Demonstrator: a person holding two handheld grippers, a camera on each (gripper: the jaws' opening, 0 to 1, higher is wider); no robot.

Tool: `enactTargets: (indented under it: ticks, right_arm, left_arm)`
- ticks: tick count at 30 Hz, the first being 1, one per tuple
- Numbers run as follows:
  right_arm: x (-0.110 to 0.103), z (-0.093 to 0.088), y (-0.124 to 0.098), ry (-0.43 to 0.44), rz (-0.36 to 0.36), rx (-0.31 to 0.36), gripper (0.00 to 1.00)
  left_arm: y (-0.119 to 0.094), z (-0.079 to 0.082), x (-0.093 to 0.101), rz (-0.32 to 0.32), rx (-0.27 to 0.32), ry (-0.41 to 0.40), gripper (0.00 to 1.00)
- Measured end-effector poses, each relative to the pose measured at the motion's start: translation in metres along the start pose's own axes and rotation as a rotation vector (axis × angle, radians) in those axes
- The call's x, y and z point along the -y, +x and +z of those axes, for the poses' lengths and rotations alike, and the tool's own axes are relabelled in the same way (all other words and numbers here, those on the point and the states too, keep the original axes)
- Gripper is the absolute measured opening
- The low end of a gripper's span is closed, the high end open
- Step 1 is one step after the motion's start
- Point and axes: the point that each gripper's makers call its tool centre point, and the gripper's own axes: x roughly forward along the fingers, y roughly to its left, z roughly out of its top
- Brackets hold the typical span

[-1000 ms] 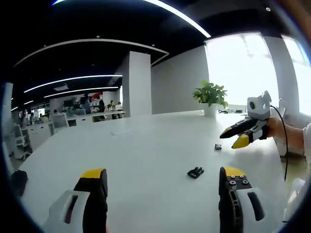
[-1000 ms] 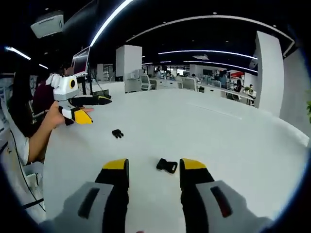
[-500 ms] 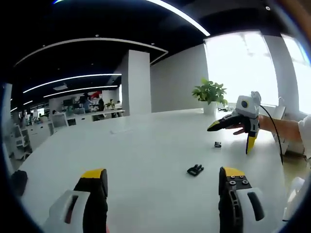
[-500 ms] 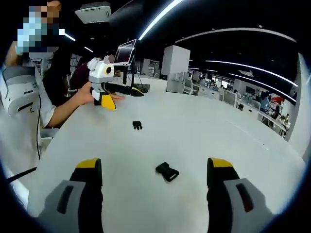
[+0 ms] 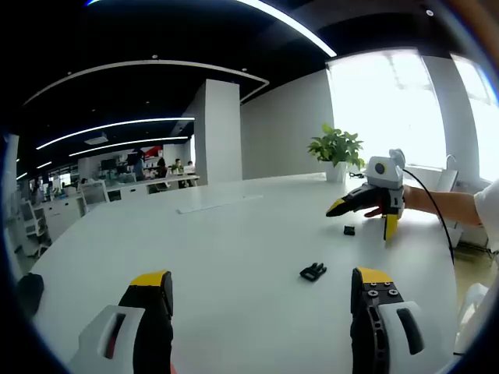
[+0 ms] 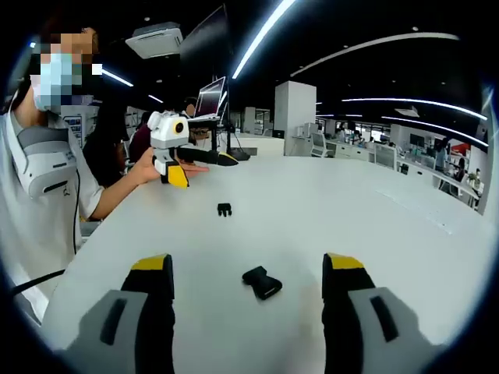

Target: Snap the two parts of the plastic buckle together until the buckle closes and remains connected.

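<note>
Two black buckle parts lie apart on the white table (image 5: 234,234). One buckle half (image 5: 313,272) rests just ahead of my left gripper (image 5: 261,288), which is open and holds nothing. The other buckle half (image 5: 348,231) lies farther off, under my right gripper (image 5: 360,220), whose jaws are spread wide. In the right gripper view that second buckle half (image 6: 261,282) sits between and just beyond the open jaws of the right gripper (image 6: 248,269). The first buckle half (image 6: 224,209) lies farther back, near the left gripper (image 6: 204,167), which a hand holds above the table.
A potted plant (image 5: 337,152) stands at the table's far edge by bright windows. A person (image 6: 47,179) stands at the table's left edge in the right gripper view, with a cable hanging down. A laptop (image 6: 209,97) sits behind. Wide bare tabletop (image 6: 374,218) spreads to the right.
The right gripper has spread its jaws from narrow to wide and swung left over its buckle half. The left gripper has stayed put. Both buckle halves lie where they were.
</note>
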Motion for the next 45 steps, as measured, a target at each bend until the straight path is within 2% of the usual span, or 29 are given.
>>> enactTargets:
  ticks: [3, 5, 9, 18, 20, 34, 45]
  right_arm:
    - [0.002, -0.002, -0.001, -0.001, -0.011, -0.013, 0.58]
    - [0.004, -0.001, -0.001, 0.028, -0.022, -0.005, 0.49]
    - [0.005, -0.005, -0.001, 0.037, -0.022, -0.027, 0.47]
    - [0.004, -0.007, -0.002, 0.064, -0.030, -0.045, 0.28]
    - [0.002, -0.011, -0.002, 0.068, -0.022, -0.067, 0.28]
    - [0.001, -0.012, -0.008, 0.038, -0.041, -0.079, 0.22]
    - [0.000, -0.012, -0.010, 0.021, -0.062, -0.066, 0.12]
  left_arm:
    - [0.000, 0.000, 0.000, 0.001, 0.003, -0.003, 0.97]
    - [0.000, 0.000, 0.000, 0.000, 0.003, -0.003, 0.97]
    - [0.000, 0.001, 0.001, -0.002, 0.004, -0.002, 0.97]
    - [0.001, 0.000, 0.001, -0.003, -0.002, 0.000, 0.97]
    - [0.001, 0.000, 0.001, -0.002, 0.000, -0.001, 0.97]
    - [0.001, -0.001, 0.001, -0.003, -0.007, 0.002, 0.97]
    - [0.001, -0.002, 0.002, -0.003, -0.012, 0.003, 0.97]
